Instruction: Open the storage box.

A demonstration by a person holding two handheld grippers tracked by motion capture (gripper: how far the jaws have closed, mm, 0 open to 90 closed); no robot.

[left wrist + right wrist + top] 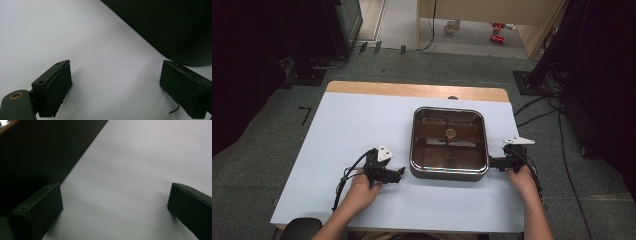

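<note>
A square metal pan (449, 172) with dark brown inside and a small round piece (450, 133) at its middle sits on the white table (357, 125). My left gripper (401, 173) lies low on the table just left of the pan, pointing at its side. In the left gripper view its jaws stand wide apart with bare table between them (117, 87), and the pan's dark wall (175, 30) is close ahead. My right gripper (490, 162) rests at the pan's right side. Its jaws are wide too (115, 210), the pan wall (37, 152) beside the left one.
The table's wooden far edge (417, 90) runs behind the pan. Cables (557, 120) and dark stands (312, 70) lie on the grey floor around the table. A dark rounded object (302, 227) sits at the near left corner.
</note>
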